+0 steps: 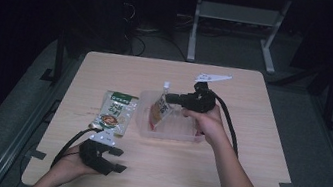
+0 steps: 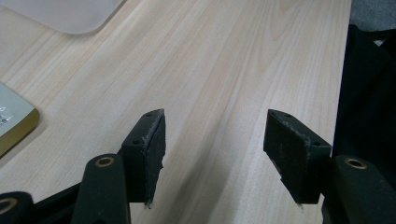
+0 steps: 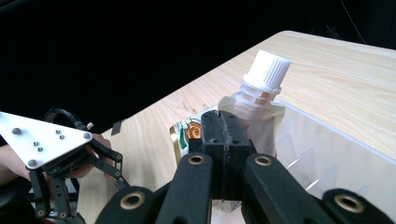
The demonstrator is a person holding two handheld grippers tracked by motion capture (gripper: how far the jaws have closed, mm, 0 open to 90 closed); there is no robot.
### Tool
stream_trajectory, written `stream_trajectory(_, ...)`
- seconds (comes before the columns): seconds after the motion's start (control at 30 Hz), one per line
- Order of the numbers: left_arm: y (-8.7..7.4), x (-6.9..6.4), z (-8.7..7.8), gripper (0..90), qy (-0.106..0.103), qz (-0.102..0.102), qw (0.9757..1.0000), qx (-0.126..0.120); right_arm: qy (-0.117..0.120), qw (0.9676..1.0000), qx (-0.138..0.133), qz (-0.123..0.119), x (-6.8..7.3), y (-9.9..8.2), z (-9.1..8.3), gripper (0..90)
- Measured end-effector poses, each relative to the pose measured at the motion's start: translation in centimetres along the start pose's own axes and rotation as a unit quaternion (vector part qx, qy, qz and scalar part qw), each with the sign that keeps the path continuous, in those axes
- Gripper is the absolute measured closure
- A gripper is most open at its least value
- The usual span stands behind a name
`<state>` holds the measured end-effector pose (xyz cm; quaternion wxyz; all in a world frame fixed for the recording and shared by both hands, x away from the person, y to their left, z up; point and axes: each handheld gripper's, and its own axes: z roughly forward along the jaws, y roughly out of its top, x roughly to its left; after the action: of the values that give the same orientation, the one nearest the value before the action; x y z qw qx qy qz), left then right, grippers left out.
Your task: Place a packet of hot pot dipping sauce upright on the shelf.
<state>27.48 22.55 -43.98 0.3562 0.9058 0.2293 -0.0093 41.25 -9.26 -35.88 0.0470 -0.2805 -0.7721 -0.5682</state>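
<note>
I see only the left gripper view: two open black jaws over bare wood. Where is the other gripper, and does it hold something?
Observer: The right gripper is over a clear plastic bin at mid-table, shut on a spouted pouch.
Operator: Is the pouch inside the bin already?
Observer: Its lower part is inside the bin; its white cap stands above the jaws.
Operator: Is any other thing left on the table?
Observer: Yes, a green food packet lies flat just left of the bin, beyond your left gripper.
</note>
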Motion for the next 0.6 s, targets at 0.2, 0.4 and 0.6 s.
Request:
stream_trajectory(0.2,0.0,0.0,0.0,38.7,0.001,0.006,1.0,0.002,-0.007,0.9999,0.012,-0.006,0.0,-0.1,0.5,90.0)
stream_trajectory(0.4,0.0,0.1,0.1,38.7,-0.001,0.007,1.0,0.003,-0.013,0.9996,0.022,-0.012,0.0,-0.2,0.9,89.9)
stream_trajectory(0.6,0.0,0.1,0.1,38.7,0.0,0.007,1.0,0.003,-0.018,0.999,0.032,-0.024,0.2,-0.3,1.3,83.9)
